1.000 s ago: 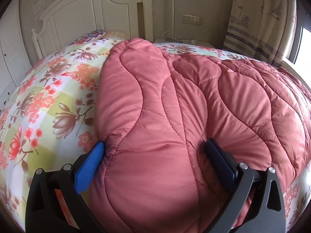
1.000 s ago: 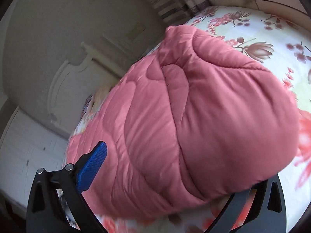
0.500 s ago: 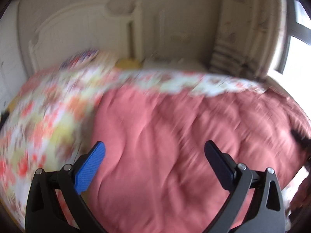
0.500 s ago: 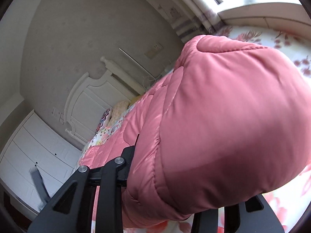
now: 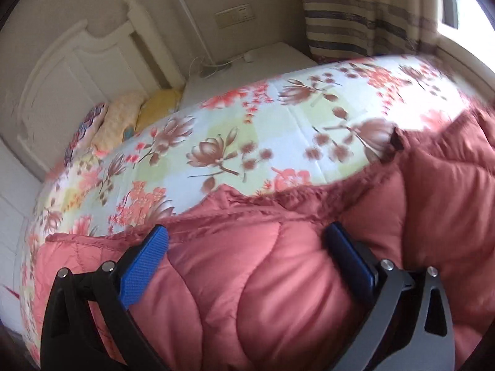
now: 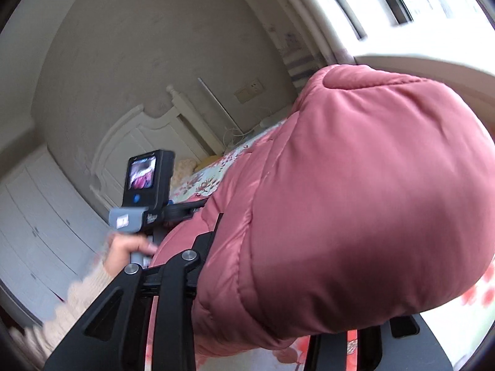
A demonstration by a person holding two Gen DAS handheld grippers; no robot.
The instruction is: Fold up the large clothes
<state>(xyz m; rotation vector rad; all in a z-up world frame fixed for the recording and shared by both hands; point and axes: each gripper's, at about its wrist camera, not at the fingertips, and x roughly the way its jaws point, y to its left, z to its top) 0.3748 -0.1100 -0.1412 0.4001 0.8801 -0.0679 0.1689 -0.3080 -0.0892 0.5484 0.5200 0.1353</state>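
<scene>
Here we have the pink quilted coat [image 5: 278, 293] on the bed [image 5: 247, 142] — puffy, soft, slippery; left tongs [image 5: 246, 258] spread, right tongs [image 6: 263, 278] pinching a thick fold — grip seams.

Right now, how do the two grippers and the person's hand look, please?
The left gripper has black angular arms, silver bolts and textured blue pads. The right gripper has matching black arms. The person's hand wears a fluffy cream sleeve on a grey handle.
</scene>
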